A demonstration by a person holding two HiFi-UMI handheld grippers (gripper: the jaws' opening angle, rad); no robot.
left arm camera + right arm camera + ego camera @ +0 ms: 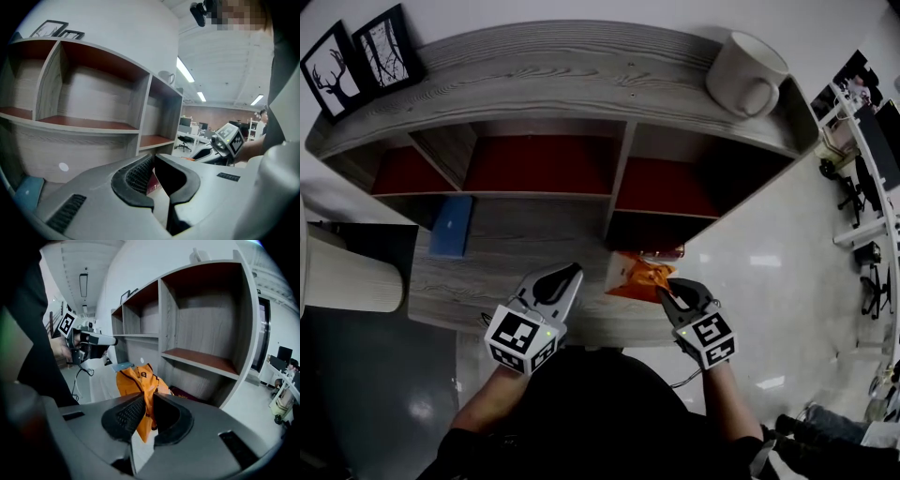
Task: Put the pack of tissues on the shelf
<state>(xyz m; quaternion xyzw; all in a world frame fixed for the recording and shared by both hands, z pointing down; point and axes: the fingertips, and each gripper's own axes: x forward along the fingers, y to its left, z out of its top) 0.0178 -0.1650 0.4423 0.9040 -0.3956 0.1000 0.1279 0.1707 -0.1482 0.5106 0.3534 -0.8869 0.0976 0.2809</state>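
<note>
- Pack (133, 380) is sitting clamped in the right gripper (147, 398), part of it disappearing behind the jaws.
- Dark red sliver (153, 184) is peeking out behind the left gripper's (152, 159) jaws: too little showing to name it.
- Cream cylinder (352, 277) is running off the head view's left edge.

Even indoor light, heavy fisheye on all three of my cameras.
Ceiling strips (185, 69) right of the shelf (89, 123) light the room, and the pale floor (766, 261) right of the shelf throws back glare. The shelf's compartments sit in shade, its boards bow toward the frame edges, the corners go black, and below the shelf my head view is dark.
</note>
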